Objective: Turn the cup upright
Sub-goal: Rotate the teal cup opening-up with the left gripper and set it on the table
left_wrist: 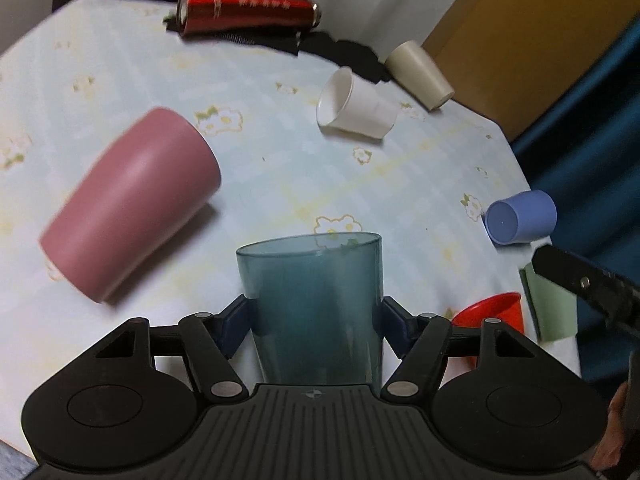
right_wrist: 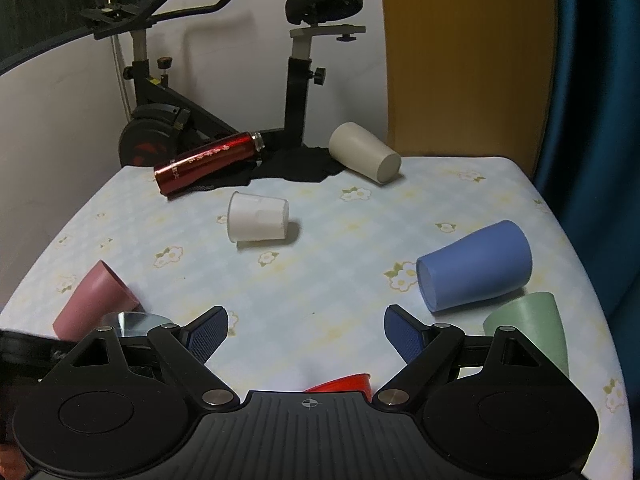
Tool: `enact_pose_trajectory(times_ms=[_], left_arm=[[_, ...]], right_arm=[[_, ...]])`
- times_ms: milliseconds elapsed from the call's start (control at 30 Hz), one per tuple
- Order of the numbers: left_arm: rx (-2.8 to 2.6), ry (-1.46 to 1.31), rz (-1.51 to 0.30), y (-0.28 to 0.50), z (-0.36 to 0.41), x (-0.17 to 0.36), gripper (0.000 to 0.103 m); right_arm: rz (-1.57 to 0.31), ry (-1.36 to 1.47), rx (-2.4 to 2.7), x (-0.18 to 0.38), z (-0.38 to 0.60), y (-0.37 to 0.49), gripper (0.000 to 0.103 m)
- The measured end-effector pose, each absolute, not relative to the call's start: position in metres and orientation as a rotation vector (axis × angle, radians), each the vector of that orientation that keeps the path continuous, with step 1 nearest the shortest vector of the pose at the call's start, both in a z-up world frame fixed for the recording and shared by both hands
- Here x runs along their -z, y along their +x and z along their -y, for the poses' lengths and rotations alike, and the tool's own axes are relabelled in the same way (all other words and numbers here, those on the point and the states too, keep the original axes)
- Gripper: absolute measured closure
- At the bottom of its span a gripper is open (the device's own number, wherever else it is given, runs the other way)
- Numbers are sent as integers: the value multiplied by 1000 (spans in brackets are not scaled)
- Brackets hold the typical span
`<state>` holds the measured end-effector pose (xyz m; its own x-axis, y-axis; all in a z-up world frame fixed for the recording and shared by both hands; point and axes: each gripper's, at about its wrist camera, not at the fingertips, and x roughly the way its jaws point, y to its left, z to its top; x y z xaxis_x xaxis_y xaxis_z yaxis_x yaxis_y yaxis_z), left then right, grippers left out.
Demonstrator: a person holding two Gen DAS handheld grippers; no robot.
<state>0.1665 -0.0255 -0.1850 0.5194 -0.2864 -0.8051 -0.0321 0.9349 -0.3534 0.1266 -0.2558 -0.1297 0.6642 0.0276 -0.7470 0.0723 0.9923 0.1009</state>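
My left gripper (left_wrist: 316, 320) is shut on a translucent teal cup (left_wrist: 316, 300), its blue pads pressing both sides, the cup's rim pointing away from the camera. My right gripper (right_wrist: 306, 334) is open and empty above the table, with a red cup (right_wrist: 344, 383) just below it. Lying on their sides are a pink cup (left_wrist: 132, 208) (right_wrist: 94, 302), a white paper cup (left_wrist: 354, 106) (right_wrist: 258, 218), a cream cup (left_wrist: 420, 74) (right_wrist: 364, 152) and a blue cup (left_wrist: 520, 216) (right_wrist: 474, 266). A green cup (right_wrist: 530, 328) sits at the right.
A red metal flask (left_wrist: 248, 12) (right_wrist: 208, 160) lies on black cloth (right_wrist: 296, 166) at the table's far edge. The table has a pale floral cloth (right_wrist: 340, 240). An exercise bike (right_wrist: 296, 80) stands behind it, a blue curtain (right_wrist: 600, 80) at the right.
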Motion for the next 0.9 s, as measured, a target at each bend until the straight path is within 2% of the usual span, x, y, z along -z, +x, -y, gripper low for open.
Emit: enact_pose_trajectory(times_ms=[300, 567, 900], left_arm=[[95, -111, -876, 165, 31, 169, 33], [44, 136, -765, 169, 50, 184, 33], [30, 105, -804, 168, 46, 185, 33]], right_arm=[[-845, 134, 8, 129, 251, 127, 20], [-850, 142, 11, 132, 251, 128, 20], [-850, 146, 15, 132, 252, 125, 20]])
